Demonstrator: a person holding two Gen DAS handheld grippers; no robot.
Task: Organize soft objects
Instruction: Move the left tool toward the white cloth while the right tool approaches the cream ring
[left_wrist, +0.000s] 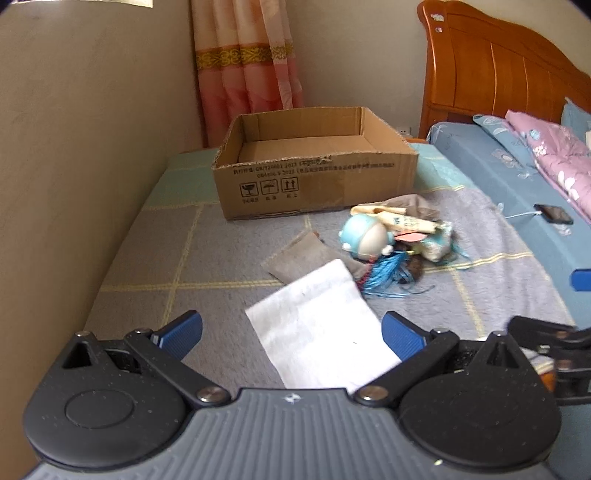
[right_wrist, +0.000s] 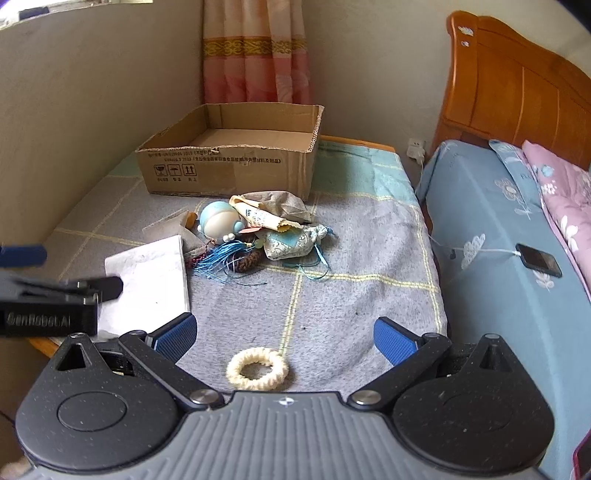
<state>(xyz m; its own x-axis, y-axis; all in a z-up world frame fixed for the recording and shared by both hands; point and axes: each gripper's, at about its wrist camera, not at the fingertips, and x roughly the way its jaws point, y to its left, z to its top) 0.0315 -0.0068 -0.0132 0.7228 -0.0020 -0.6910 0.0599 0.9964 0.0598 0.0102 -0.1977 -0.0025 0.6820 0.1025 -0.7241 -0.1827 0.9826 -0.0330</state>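
An open, empty cardboard box (left_wrist: 317, 173) stands at the far end of a grey checked blanket (left_wrist: 177, 258); it also shows in the right wrist view (right_wrist: 229, 166). In front of it lies a pile: a blue and white round plush toy (left_wrist: 364, 236) (right_wrist: 219, 221), a beige cloth (right_wrist: 266, 214), a pale blue pouch (right_wrist: 295, 243), blue tassels (left_wrist: 384, 275) and a grey cloth (left_wrist: 295, 254). A white folded cloth (left_wrist: 317, 332) (right_wrist: 151, 280) lies between my open left gripper's (left_wrist: 291, 332) fingers. A cream knitted ring (right_wrist: 257, 369) lies between my open right gripper's (right_wrist: 284, 336) fingers.
A wall runs along the left (left_wrist: 74, 147). A pink curtain (left_wrist: 243, 66) hangs behind the box. A bed with a blue sheet (right_wrist: 498, 229), a wooden headboard (right_wrist: 517, 92) and a phone on a cable (right_wrist: 539, 260) stands to the right. The left gripper's body (right_wrist: 48, 299) shows at left.
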